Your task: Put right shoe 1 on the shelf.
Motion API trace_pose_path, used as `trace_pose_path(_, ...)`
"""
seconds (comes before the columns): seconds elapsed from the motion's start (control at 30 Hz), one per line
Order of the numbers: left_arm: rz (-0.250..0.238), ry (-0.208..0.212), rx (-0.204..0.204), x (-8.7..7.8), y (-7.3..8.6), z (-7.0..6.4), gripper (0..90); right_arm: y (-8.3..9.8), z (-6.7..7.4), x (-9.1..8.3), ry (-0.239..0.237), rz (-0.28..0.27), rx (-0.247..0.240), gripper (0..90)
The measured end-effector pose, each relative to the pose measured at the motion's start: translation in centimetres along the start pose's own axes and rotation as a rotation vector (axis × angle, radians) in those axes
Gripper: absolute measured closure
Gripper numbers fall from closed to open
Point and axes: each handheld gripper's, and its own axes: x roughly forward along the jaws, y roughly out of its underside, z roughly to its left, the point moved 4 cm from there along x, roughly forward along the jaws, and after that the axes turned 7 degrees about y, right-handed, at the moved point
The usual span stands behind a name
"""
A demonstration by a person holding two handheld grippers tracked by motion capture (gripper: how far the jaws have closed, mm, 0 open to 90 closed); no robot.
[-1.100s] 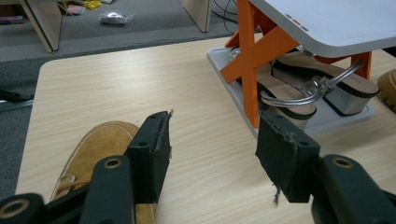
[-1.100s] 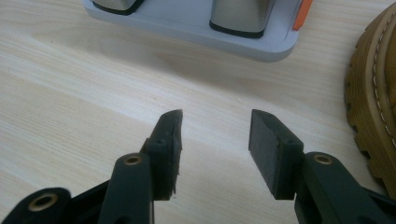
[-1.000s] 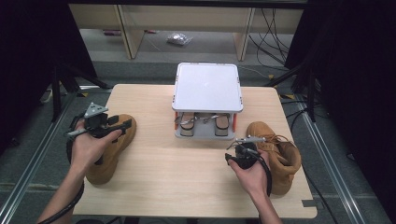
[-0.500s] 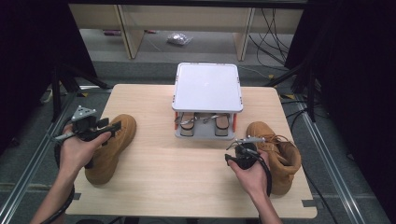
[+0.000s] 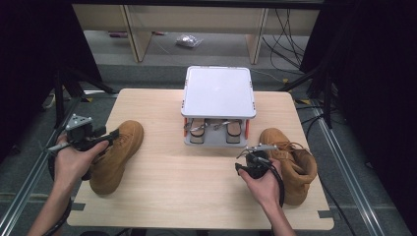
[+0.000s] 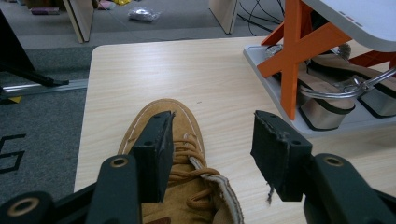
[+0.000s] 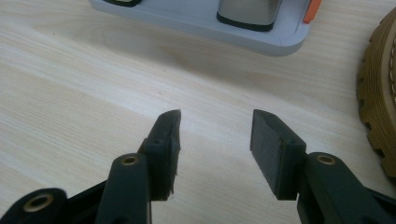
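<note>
Two tan lace-up boots stand on the wooden table (image 5: pixel 196 187). The left boot (image 5: pixel 115 157) points its toe away from me. My left gripper (image 5: pixel 109 136) is held at this boot's left side above its ankle. In the left gripper view the boot (image 6: pixel 180 140) lies below the left gripper (image 6: pixel 210 158). Its jaws have just been closing a little and stand apart, pressing on nothing. The right boot (image 5: pixel 290 162) sits near the right edge. My right gripper (image 5: pixel 247 160) hovers open just left of it over bare wood (image 7: pixel 215 140).
A small shoe rack with a white top (image 5: pixel 219 91) and orange legs (image 6: pixel 292 51) stands at the table's far middle. Sandals (image 5: pixel 214 129) rest on its lower grey tray (image 7: pixel 201 23). The right boot's lugged sole (image 7: pixel 380 107) is close beside the right jaws.
My left hand has drawn its gripper leftward, from over the left boot towards the table's left edge. The right hand and both boots have stayed put.
</note>
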Motion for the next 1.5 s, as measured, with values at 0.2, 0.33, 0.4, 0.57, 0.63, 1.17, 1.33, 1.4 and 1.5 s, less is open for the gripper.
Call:
trace_pose_path(0.2,0.006,-0.007,-0.010,-0.1,0.3,0.4,47.5,0.0,0.2,-0.1,0.007,0.007,0.009,53.0)
trace_pose_path(0.33,0.011,-0.019,-0.013,-0.4,0.5,0.8,47.6,0.0,0.2,0.0,-0.006,0.006,-0.002,52.9)
trace_pose_path(0.4,0.012,-0.023,-0.016,-0.6,0.5,1.0,47.6,0.0,0.3,0.1,-0.003,0.009,-0.001,52.8)
trace_pose_path(0.57,0.012,-0.038,-0.026,-1.1,0.8,1.8,47.7,-0.1,0.4,0.0,0.004,0.008,-0.007,52.7)
trace_pose_path(0.63,0.019,-0.048,-0.030,-1.3,0.9,2.1,47.8,-0.1,0.4,0.1,-0.006,0.007,-0.007,52.6)
trace_pose_path(1.17,0.056,-0.142,-0.084,-2.5,2.2,5.3,48.3,0.0,0.7,0.3,-0.018,0.015,-0.002,52.3)
trace_pose_path(1.33,0.094,-0.147,-0.102,-2.0,2.8,5.9,48.4,0.0,0.7,0.4,-0.008,0.023,-0.017,52.2)
trace_pose_path(1.4,0.108,-0.146,-0.110,-1.6,3.2,6.2,48.7,0.0,0.7,0.4,-0.008,0.023,-0.017,52.2)
trace_pose_path(1.5,0.141,-0.144,-0.113,-1.2,3.5,6.5,49.2,0.0,0.8,0.4,-0.008,0.025,-0.016,52.1)
